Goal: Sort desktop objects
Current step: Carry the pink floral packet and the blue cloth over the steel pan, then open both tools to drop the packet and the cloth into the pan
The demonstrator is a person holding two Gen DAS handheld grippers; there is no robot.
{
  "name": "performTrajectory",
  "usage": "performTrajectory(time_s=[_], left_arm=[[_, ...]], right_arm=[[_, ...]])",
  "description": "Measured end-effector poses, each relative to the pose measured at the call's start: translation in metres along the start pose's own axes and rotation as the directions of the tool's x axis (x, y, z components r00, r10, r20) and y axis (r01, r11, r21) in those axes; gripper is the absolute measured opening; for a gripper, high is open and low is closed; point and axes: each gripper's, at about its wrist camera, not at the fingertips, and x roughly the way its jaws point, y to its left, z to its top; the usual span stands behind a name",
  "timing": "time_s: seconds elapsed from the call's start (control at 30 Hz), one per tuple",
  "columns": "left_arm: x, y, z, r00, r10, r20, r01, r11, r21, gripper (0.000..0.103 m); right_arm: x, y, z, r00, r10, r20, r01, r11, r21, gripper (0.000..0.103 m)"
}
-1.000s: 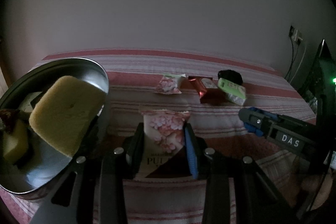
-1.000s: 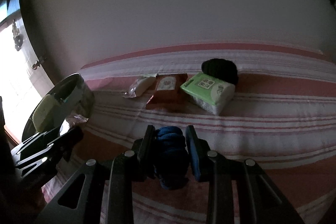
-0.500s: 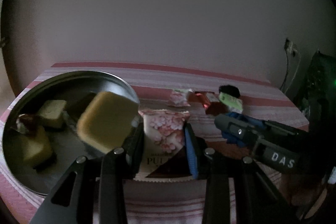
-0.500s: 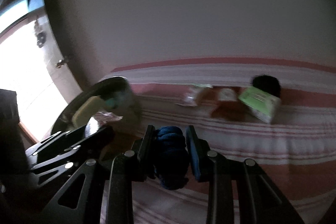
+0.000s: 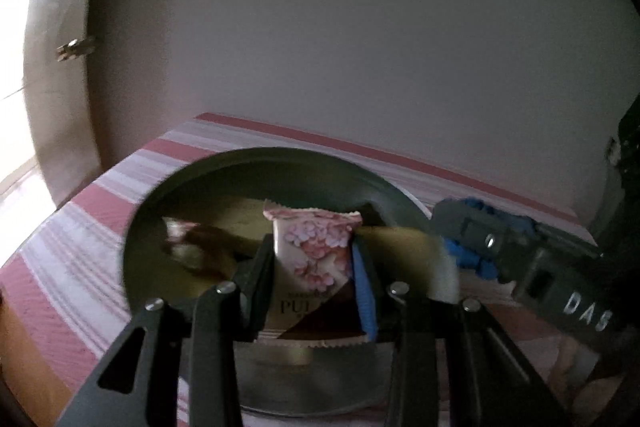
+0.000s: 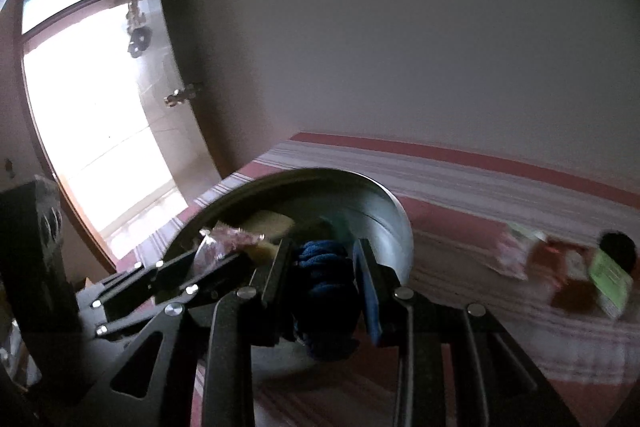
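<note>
Steel bowl [image 5: 256,163]: round, grey metal, on the red-and-white striped cloth [image 5: 80,227]; sits at the left end of the table, near a bright window.
Bowl contents: yellow sponge-like blocks [image 6: 272,223] and a small wrapped piece [image 5: 180,231]; blurred, not told further.
Left gripper [image 5: 314,263]: clenched on a snack packet [image 5: 316,247], pink blossom print, brown lower corner, letters "PUL" readable; packet upright between the fingers, held over the bowl's inside.
Right gripper [image 6: 324,267]: clenched on a dark blue knitted bundle [image 6: 324,283]; bundle hangs below the fingers, just at the bowl's near rim.
Grippers together: side by side, right one's tip just beside the bowl's right edge in the left wrist view.
Rest of table: pink packet [image 6: 512,255], red-brown packet [image 6: 568,275], green tissue pack [image 6: 608,279] and a black object [image 6: 618,245], grouped well apart from the bowl to the right.
</note>
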Motion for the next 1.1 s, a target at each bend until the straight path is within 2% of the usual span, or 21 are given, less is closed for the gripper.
performTrajectory(time_s=[0.13,0.27,0.43,0.73,0.83,0.9,0.97,1.03,1.1], left_arm=[[0.003,0.022,0.003,0.999,0.051,0.001,-0.051,0.998,-0.027,0.035],[0.011,0.036,0.006,0.996,0.090,-0.019,-0.090,0.995,-0.036,0.035],[0.027,0.046,0.011,0.992,0.117,-0.049,-0.118,0.993,-0.025,0.035],[0.038,0.040,0.013,0.984,0.154,-0.086,-0.154,0.988,0.009,0.035],[0.043,0.039,0.013,0.980,0.170,-0.098,-0.170,0.985,0.015,0.037],[0.045,0.038,0.015,0.977,0.182,-0.110,-0.181,0.983,0.018,0.040],[0.046,0.035,0.017,0.974,0.188,-0.123,-0.185,0.982,0.038,0.057],[0.044,0.031,0.018,0.974,0.191,-0.118,-0.185,0.981,0.060,0.072],[0.040,0.029,0.019,0.974,0.202,-0.104,-0.196,0.978,0.065,0.083]], right_arm=[[0.030,0.017,0.022,1.000,-0.009,-0.002,0.008,0.999,-0.031,0.033],[0.063,0.019,0.043,0.999,-0.009,-0.041,0.009,1.000,0.004,0.033],[0.098,0.017,0.059,0.993,-0.066,-0.099,0.066,0.998,-0.005,0.033],[0.129,0.009,0.067,0.980,-0.083,-0.182,0.089,0.996,0.025,0.033],[0.140,0.003,0.065,0.970,-0.052,-0.238,0.066,0.997,0.051,0.033],[0.141,0.000,0.064,0.969,-0.044,-0.243,0.062,0.996,0.067,0.036],[0.138,-0.003,0.062,0.973,-0.036,-0.229,0.055,0.995,0.079,0.057],[0.129,-0.002,0.061,0.982,-0.034,-0.183,0.050,0.995,0.086,0.066],[0.120,-0.002,0.063,0.990,-0.035,-0.136,0.048,0.994,0.096,0.067]])
